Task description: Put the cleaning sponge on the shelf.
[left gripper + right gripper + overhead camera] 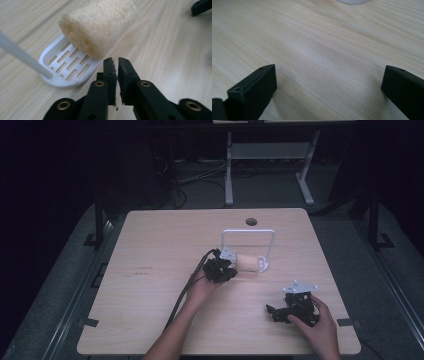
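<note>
A beige loofah roll (246, 262) (100, 25) lies on its side, one end resting on a white slotted dish (67, 67) under a white wire frame (248, 232). My left gripper (231, 270) (117, 61) sits just short of the roll's near end. Only a thin slit parts its jaws, with nothing between them. My right gripper (272, 312) (329, 75) rests low over the table's near right part. Its jaws stand wide apart over bare wood.
The light wooden table (160, 245) has a round cable hole (251, 222) near its far edge. A white rod (22, 56) of the frame crosses the left gripper view at the left. Beyond the table, a desk frame stands on the dark floor.
</note>
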The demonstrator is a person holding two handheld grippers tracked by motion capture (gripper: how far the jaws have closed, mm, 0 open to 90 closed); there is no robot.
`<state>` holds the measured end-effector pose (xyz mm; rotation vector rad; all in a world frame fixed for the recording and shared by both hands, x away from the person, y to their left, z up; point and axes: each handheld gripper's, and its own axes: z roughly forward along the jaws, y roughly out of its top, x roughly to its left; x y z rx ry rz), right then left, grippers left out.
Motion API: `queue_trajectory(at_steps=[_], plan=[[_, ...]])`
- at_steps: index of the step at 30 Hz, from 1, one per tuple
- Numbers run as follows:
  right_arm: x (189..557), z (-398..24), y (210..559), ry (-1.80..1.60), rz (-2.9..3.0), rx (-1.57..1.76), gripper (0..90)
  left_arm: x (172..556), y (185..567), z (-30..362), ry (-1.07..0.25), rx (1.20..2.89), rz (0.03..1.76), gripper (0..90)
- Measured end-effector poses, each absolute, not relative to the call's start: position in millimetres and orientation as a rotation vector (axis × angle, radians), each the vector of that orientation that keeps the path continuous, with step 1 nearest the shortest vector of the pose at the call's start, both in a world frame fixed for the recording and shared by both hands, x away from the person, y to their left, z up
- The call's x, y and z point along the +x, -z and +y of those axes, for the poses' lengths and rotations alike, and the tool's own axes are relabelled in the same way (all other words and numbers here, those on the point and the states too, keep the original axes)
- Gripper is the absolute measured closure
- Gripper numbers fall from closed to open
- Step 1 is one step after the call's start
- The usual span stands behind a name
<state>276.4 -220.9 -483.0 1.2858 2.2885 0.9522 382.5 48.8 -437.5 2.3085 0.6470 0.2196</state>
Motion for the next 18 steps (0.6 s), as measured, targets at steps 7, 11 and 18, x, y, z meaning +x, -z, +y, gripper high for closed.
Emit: queue_trajectory(at_steps=[7, 11, 18], plan=[[278, -221, 483, -0.954, 2.29, 1.283, 0.0, 375, 429, 75, -0.19, 2.299, 0.63, 61.2], [279, -221, 483, -0.956, 2.291, 1.283, 0.0, 369, 428, 85, -0.188, 2.292, 0.629, 49.8], [279, -221, 483, -0.955, 2.293, 1.282, 0.0, 356, 425, 109, -0.204, 2.271, 0.619, 32.3]])
